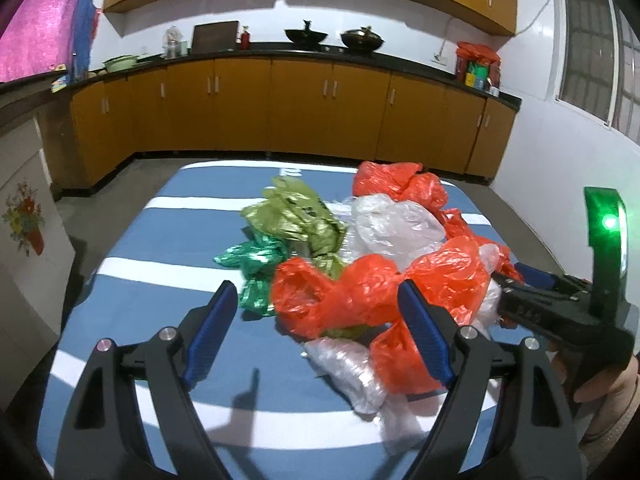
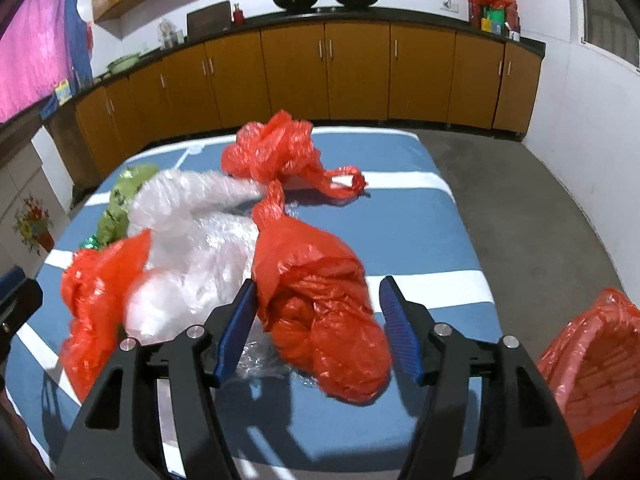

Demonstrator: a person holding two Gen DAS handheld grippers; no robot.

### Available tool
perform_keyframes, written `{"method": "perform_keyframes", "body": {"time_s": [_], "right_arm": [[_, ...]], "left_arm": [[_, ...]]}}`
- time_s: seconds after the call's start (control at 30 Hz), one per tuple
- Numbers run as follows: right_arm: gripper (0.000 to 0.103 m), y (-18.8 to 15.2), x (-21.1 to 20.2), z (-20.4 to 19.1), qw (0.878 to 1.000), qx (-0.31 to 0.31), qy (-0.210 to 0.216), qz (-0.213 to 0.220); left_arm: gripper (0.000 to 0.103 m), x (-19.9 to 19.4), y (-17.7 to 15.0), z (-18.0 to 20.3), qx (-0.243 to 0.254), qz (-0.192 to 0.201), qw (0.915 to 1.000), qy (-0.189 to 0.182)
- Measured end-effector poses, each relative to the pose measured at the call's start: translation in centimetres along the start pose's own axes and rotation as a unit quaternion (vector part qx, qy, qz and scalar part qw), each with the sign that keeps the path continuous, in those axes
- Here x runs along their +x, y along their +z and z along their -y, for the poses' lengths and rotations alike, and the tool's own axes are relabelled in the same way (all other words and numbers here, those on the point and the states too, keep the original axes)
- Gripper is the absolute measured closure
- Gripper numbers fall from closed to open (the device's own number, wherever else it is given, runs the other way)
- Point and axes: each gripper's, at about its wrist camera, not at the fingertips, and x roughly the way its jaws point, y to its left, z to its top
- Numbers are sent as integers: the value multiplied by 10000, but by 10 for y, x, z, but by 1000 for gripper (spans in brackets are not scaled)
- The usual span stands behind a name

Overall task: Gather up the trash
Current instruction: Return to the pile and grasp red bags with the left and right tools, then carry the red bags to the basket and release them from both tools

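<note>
A heap of crumpled plastic bags lies on the blue-and-white striped table: red bags, clear bags, an olive-green bag and a shiny green one. My left gripper is open, its fingers either side of a red bag near the table's front. My right gripper is open around a bunched red bag, with both pads beside it. In the left wrist view the right gripper reaches into the heap from the right.
A bin lined with a red bag stands at the table's right front corner. Brown kitchen cabinets with a black counter run along the far wall. Grey floor lies to the right of the table.
</note>
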Motion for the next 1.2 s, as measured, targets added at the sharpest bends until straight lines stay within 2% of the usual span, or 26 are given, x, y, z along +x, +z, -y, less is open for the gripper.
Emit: {"method": "perform_keyframes", "body": {"time_s": [0.07,0.17,0.43,0.47,0.53,0.63,0.73,0.83,1.2], "right_arm": [[48,-2,3,0,10000,-1,16,-87],[54,-2,-1,4,9999,72,21,-99],[54,-10,-16,22,9995,324,-17,-63],[54,-10,-16,23,9994,333,-28,-64],[54,-12,-19,26,9994,348,-49,-68],[54,-15,-22,29,9993,366,-76,-75],[54,-16,-26,31,9991,412,-81,-55],[54,-15,-33,32,9989,456,-62,11],[54,-16,-82,32,9979,512,-34,394]], "left_arm": [[23,8,1,6,60,-83,9999,-87],[23,17,1,12,145,-189,9996,-168],[24,39,2,23,213,-457,9982,-337],[26,42,2,23,182,-506,9979,-371],[41,49,1,23,136,-638,9967,-475],[57,55,-2,25,171,-771,9954,-550],[66,52,-2,26,199,-729,9955,-567],[69,44,-1,25,194,-619,9965,-525],[71,-10,14,18,96,-109,9988,-464]]}}
